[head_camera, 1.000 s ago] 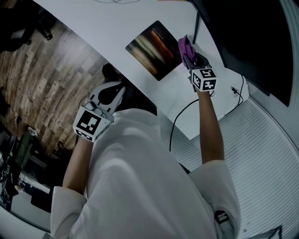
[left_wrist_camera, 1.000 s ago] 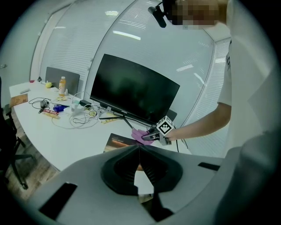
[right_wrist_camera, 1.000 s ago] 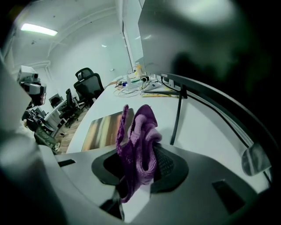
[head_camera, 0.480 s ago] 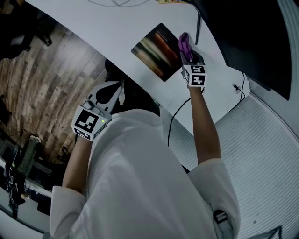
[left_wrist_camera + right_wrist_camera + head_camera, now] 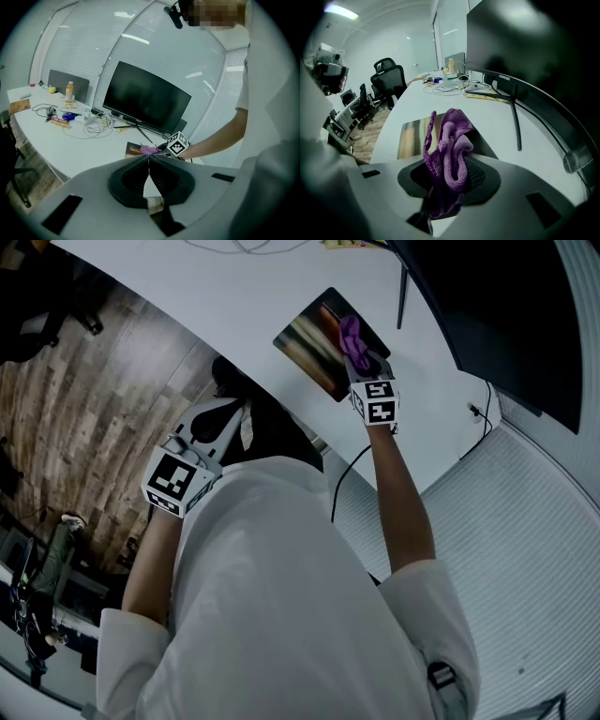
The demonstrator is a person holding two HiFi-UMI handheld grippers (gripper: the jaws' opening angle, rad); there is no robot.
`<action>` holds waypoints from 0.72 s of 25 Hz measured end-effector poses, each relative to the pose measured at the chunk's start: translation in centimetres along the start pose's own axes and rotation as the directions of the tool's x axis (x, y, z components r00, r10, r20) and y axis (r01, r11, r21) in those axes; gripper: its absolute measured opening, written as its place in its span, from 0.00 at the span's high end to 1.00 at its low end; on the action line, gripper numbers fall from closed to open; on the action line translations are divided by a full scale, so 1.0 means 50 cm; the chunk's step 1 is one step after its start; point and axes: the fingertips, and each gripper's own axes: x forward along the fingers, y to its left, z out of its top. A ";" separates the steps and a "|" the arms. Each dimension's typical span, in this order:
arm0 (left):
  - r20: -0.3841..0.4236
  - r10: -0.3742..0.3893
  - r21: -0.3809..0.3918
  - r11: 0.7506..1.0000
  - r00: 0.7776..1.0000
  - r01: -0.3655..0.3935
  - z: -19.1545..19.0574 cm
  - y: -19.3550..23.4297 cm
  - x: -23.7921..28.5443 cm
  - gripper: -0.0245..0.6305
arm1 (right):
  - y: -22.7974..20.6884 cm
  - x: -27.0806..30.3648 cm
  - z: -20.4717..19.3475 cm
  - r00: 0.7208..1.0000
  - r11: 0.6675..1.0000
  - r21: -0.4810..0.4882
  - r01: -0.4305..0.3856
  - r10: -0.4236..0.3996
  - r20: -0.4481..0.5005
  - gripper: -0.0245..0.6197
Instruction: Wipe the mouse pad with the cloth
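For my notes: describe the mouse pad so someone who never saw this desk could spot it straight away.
On the long white desk, in front of the large black monitor, lies a flat dark rectangular mouse pad near the desk's front edge. Its blurred orange and green streaks set it apart, and the right gripper holds a purple knitted cloth over it.

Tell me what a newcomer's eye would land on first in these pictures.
The bright purple cloth stands out first, bunched in the shut right claw over the streaky mouse pad on the white desk. Next comes the big dark monitor just beyond the pad. The left claw is shut and empty, held near the person's body, off the desk.
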 end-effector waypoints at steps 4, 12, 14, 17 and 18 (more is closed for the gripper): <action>0.010 -0.004 0.005 1.000 1.000 0.004 0.003 0.009 -0.018 0.93 | 0.046 -0.002 -0.006 1.000 1.000 0.007 -0.019 0.019 -0.009 0.75; 0.014 -0.011 0.003 1.000 1.000 0.011 -0.009 0.026 -0.043 0.93 | 0.125 0.004 -0.011 0.997 0.997 0.023 -0.068 0.069 -0.031 0.75; 0.019 -0.015 0.001 1.000 1.000 0.015 -0.010 0.029 -0.048 0.93 | 0.143 0.004 -0.011 0.996 0.997 0.020 -0.079 0.080 -0.040 0.75; 0.023 -0.020 0.004 1.000 1.000 0.020 -0.010 0.038 -0.056 0.93 | 0.165 0.003 -0.014 0.994 0.996 0.003 -0.090 0.090 -0.054 0.75; 0.026 -0.019 0.006 1.000 0.999 0.019 -0.008 0.046 -0.059 0.93 | 0.171 0.004 -0.013 0.994 0.996 -0.004 -0.094 0.094 -0.058 0.75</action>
